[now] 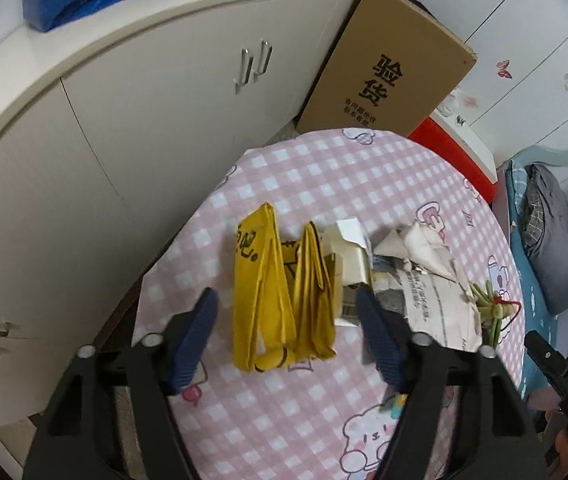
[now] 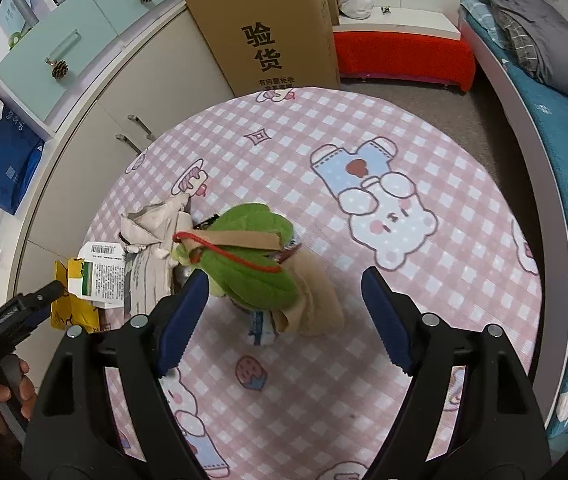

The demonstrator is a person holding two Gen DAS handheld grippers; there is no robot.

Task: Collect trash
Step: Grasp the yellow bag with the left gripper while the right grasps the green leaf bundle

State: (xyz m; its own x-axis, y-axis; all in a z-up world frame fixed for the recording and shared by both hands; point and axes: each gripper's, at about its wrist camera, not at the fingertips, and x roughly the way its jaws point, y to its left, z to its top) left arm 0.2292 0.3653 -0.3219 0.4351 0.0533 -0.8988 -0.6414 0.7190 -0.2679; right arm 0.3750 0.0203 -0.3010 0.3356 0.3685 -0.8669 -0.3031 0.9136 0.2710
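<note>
The left gripper [image 1: 287, 312] hangs spread around a folded yellow bag [image 1: 280, 292] on the checked table [image 1: 323, 172], pads not touching it. The right gripper [image 2: 284, 284] gapes, ungripping, over a green leaf bundle [image 2: 252, 256]; crumpled paper [image 2: 156, 228] lies left.

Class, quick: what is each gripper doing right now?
Left gripper: open, holding nothing, over the yellow bag.
Right gripper: open, holding nothing.

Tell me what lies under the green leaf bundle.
Under the green leaf bundle show a beige crumpled paper and a blue-and-white printed wrapper. Whatever lies beneath its middle is covered.
</note>
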